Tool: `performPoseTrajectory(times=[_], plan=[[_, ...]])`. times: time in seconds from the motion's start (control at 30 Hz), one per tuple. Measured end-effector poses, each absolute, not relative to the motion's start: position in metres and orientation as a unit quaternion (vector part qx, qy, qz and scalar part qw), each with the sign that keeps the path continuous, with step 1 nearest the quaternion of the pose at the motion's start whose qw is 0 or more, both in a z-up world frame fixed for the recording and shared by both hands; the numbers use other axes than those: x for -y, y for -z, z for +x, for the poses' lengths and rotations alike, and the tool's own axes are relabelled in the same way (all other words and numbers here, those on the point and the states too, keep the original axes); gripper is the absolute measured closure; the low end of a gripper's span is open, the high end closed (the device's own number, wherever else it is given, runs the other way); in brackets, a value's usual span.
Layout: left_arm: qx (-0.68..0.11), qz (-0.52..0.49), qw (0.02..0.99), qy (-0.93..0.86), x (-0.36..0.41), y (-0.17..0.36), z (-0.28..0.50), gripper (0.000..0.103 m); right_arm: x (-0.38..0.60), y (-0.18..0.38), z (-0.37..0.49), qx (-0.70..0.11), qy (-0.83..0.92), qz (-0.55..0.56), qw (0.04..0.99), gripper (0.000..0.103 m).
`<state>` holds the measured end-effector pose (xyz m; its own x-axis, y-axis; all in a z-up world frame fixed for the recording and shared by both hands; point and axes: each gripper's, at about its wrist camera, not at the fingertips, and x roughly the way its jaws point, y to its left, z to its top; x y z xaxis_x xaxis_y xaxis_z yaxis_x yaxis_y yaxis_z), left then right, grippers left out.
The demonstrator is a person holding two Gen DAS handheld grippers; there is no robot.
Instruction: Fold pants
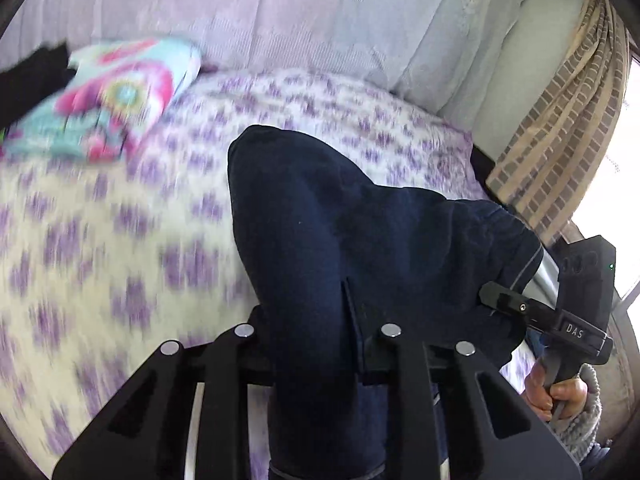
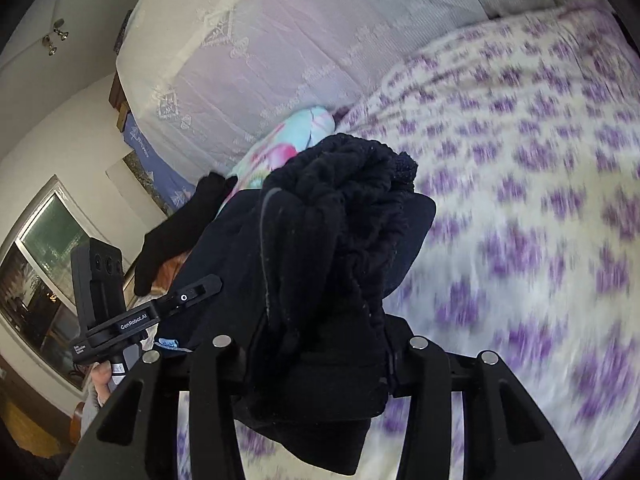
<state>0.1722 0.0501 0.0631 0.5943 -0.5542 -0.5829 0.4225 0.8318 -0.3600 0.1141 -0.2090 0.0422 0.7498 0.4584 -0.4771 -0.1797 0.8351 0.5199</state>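
Note:
The pants are dark navy fleece (image 1: 344, 232), held up off the bed between both grippers. My left gripper (image 1: 316, 344) is shut on one part of the pants, the cloth draping over and hiding its fingertips. My right gripper (image 2: 320, 356) is shut on a bunched part of the pants (image 2: 340, 208), fingertips hidden by cloth. The right gripper also shows at the right of the left wrist view (image 1: 504, 300), and the left gripper shows at the left of the right wrist view (image 2: 200, 286), both pinching the same garment.
Below is a bed with a white and purple patterned blanket (image 1: 120, 220). A colourful folded cloth (image 1: 112, 96) and a black garment (image 2: 180, 232) lie by the pale cushioned back (image 1: 240, 12). A curtain (image 1: 568, 120) hangs at the right.

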Motion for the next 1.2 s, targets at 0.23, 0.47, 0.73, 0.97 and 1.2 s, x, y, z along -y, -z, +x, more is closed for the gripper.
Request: performPoseTrajectory(times=[0.23,0.47,0.73,0.97,1.2], plan=[[-0.330,-0.072,0.908,0.247,-0.028,-0.105,0.308,0.079,0.229,-0.069,0.257,-0.291,-0.175,0.232,0.912,0.058],[-0.371,-0.079,0.899,0.219,-0.037,-0.055,0.419,0.078,0.223,-0.015,0.370,-0.321,-0.160,0.239,0.903,0.058],[-0.387,-0.048,0.915,0.103,-0.041,0.028,0.455,0.014,0.215,0.040,0.402,-0.366,-0.111,0.199,0.902,0.033],[-0.303,0.035,0.952,0.021,-0.027,-0.036,0.379,0.006,0.190,-0.017,0.329,-0.276,-0.003,0.146,0.950,0.013],[-0.279,0.012,0.960,0.002,-0.028,-0.057,0.270,0.005,0.133,-0.041,0.226,-0.200,0.074,0.067,0.975,0.003]])
